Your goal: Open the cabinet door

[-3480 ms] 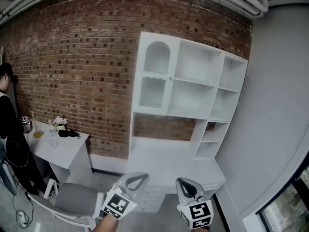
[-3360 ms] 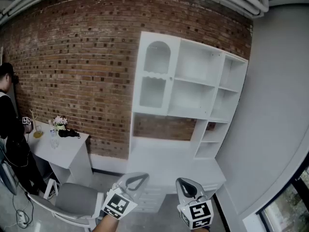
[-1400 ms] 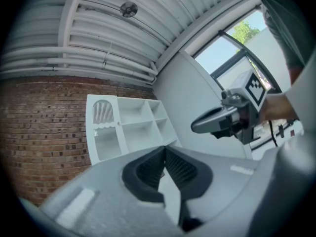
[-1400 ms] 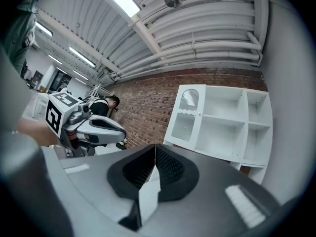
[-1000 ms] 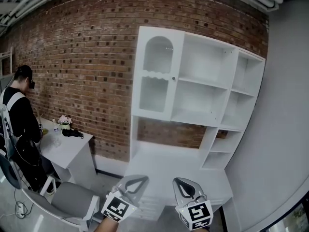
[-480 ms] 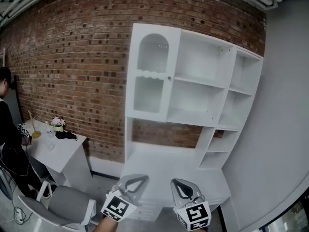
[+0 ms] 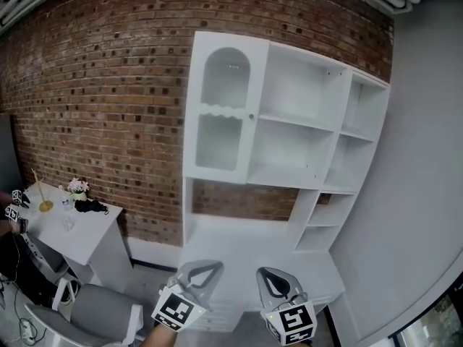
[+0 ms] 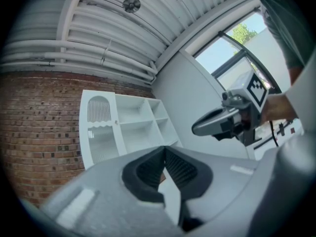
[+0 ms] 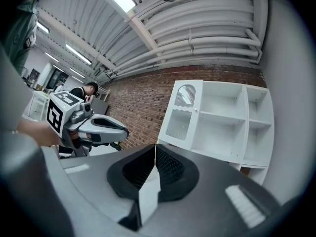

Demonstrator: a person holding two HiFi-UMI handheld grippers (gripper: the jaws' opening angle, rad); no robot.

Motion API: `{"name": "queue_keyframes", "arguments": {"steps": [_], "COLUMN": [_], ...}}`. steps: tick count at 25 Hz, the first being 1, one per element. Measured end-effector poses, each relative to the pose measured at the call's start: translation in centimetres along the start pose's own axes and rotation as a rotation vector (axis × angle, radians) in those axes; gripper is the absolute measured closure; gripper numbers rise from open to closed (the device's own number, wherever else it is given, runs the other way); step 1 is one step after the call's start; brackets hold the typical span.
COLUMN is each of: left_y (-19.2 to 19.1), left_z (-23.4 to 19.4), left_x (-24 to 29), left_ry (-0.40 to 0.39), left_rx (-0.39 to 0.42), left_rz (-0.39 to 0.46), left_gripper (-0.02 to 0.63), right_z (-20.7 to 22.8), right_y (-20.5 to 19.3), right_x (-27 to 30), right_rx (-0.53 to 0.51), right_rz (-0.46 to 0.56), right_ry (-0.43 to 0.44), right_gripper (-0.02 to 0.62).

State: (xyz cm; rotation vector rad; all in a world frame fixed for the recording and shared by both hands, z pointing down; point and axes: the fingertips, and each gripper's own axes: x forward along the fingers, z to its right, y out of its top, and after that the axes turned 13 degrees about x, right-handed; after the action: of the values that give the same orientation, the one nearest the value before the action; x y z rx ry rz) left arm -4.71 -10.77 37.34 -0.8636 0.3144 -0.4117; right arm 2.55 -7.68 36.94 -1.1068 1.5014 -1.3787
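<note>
Cabinet (image 7: 293, 92) looms nearer; arched white door (image 7: 221, 111) closed; left gripper (image 7: 207, 269), right gripper (image 7: 273, 276) pinched empty.

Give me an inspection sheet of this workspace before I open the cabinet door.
Surface: white desk top under the shelf unit; nothing seen on it.
Job's things: cabinet door shut; small knob at its right edge.
Clutter: side table with flowers and small items; grey chair.
Grippers: left gripper and right gripper both shut, empty, well short of the door.
Cables: what looks like a thin cable on the floor, bottom left.
Surroundings: brick wall, grey wall, ceiling pipes.
</note>
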Motion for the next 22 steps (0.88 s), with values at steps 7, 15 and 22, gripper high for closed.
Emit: {"name": "queue_keyframes", "arguments": {"steps": [7,15,22], "left_y": [-0.6,-2.3,-4.0], "left_z": [-1.8,-3.9,-4.9], "left_x": [-0.9,-1.3,-0.2], "left_ry": [0.004,0.004,-0.02], "left_rx": [-0.001,0.005,-0.006], "left_rz": [0.016,0.033,0.049], "left_gripper": [0.604,0.604,0.604], "right_z": [-1.1,-1.8,-1.3], "right_y": [0.6,0.6,0.1], "right_x": [1.5,4.0,5.8], "right_rx": [-0.007,-0.019,-0.016], "right_rz": [0.006,0.005,-0.001], "right_ry": [-0.012,-0.027,-0.054], "right_gripper": [0.586,0.586,0.586]}}
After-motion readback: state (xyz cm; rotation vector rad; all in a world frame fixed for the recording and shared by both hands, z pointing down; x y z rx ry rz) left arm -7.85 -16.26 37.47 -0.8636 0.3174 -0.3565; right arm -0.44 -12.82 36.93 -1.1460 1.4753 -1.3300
